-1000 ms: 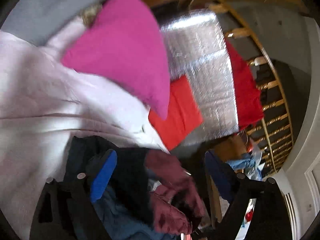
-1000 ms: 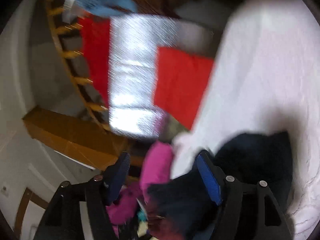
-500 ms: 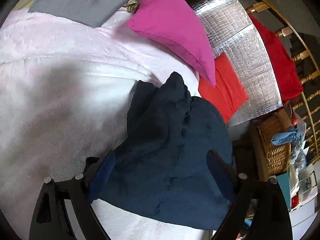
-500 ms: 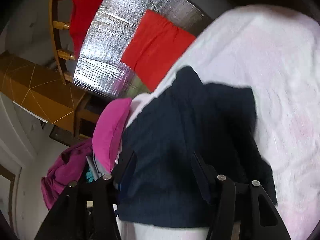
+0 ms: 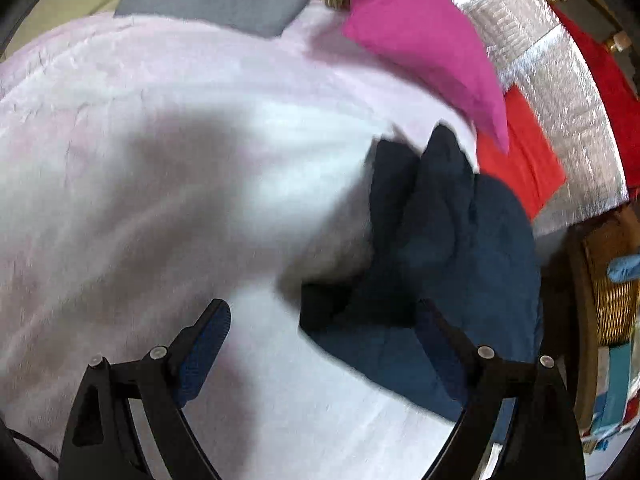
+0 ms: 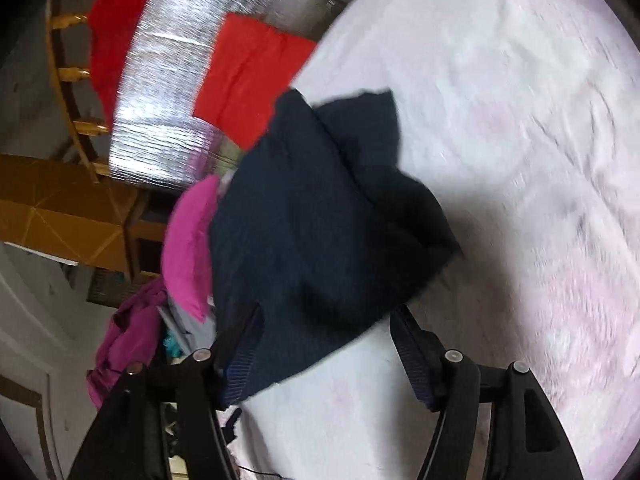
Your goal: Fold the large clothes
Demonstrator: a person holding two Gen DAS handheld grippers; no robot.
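While the navy garment (image 5: 452,264) sits crumpled on the pale pink blanket (image 5: 160,160), both grippers hang over it. Left gripper (image 5: 324,344) has its jaws spread wide, only its right finger over the cloth's near edge. Right gripper (image 6: 328,356) is opening up, cloth lying between its fingers but not pinched. Magenta pillow (image 5: 424,40) sits at the far edge.

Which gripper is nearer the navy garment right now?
Right. The right gripper, jaws opening, straddles the navy garment; the left gripper sits beside its edge, mostly over the pink blanket.
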